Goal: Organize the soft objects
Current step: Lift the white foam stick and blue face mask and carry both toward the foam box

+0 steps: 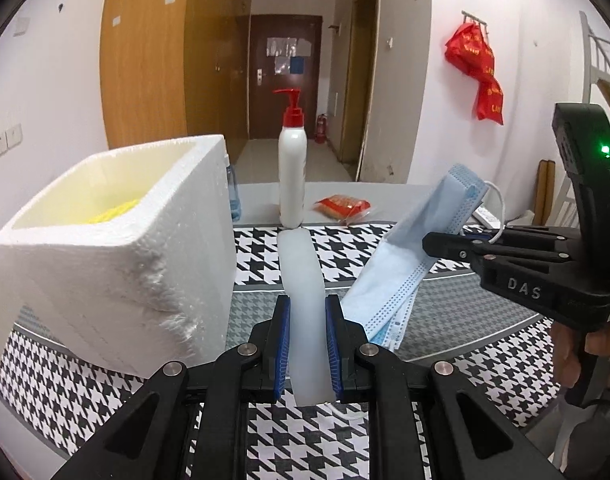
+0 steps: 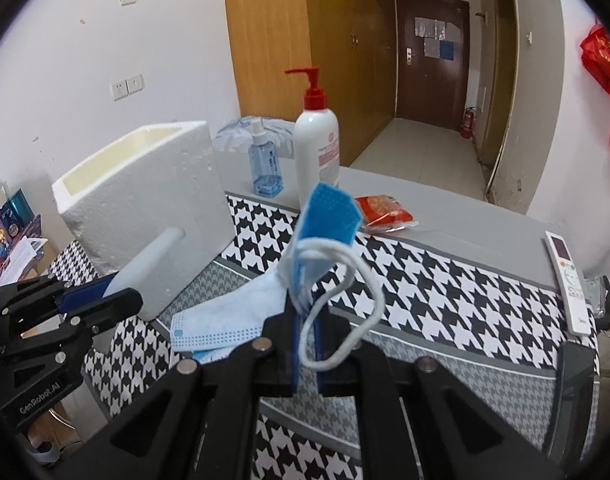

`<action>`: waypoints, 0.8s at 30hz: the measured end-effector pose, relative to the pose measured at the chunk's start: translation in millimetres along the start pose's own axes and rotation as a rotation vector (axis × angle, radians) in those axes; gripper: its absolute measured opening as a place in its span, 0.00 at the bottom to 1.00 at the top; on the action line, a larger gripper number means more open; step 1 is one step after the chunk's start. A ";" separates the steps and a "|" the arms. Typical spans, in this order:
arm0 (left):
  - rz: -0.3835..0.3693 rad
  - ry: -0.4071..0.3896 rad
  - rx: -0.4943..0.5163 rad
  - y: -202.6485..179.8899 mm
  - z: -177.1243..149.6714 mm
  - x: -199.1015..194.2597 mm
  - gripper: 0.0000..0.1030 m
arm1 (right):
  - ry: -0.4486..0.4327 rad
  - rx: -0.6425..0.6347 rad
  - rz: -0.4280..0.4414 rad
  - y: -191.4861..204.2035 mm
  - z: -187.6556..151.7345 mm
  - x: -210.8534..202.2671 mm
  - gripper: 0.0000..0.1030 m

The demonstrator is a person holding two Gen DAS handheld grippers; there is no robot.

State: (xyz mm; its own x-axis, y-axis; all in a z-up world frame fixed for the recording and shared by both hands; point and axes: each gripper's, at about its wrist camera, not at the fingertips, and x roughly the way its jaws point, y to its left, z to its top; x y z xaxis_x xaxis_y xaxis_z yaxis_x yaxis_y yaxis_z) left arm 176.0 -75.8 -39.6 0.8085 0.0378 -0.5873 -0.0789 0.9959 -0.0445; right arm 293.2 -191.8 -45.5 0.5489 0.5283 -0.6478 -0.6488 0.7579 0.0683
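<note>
Translucent white soft silicone strip (image 1: 303, 300) was clamped between the blue pads (image 1: 281, 344) of the left gripper (image 1: 307, 346), its jaws drawn narrow around it; the strip ran straight out beyond the fingertips, above the black-and-white houndstooth tablecloth (image 1: 345, 256). Just to its left stood an open white polystyrene foam box (image 1: 117, 248), with something yellow seen at its bottom. The right gripper (image 2: 306, 320) was closed tight on the edge of a pale blue pleated face mask (image 2: 325, 216), whose folded end stood above the jaws while the rest (image 2: 233, 316) hung down to the left. Its white ear loop (image 2: 365, 276) curled over the fingers. A white pump bottle with a red nozzle (image 1: 292, 168) stood behind.
</note>
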 end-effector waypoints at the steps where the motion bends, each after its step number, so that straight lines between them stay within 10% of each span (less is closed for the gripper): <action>1: -0.005 -0.006 0.006 -0.5 -0.3 -2.3 0.18 | -0.008 0.004 0.000 -0.3 -1.1 -4.1 0.08; 24: -0.076 -0.160 0.102 16.1 4.9 -48.9 0.18 | -0.137 0.063 -0.056 15.3 -10.8 -50.1 0.08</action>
State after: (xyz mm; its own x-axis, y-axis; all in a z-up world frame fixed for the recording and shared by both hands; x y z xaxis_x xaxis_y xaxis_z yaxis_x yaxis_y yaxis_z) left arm 138.0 -61.2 -7.7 0.8927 -0.0333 -0.4494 0.0387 0.9992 0.0028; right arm 250.1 -210.7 -20.2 0.6524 0.5288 -0.5429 -0.5836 0.8076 0.0853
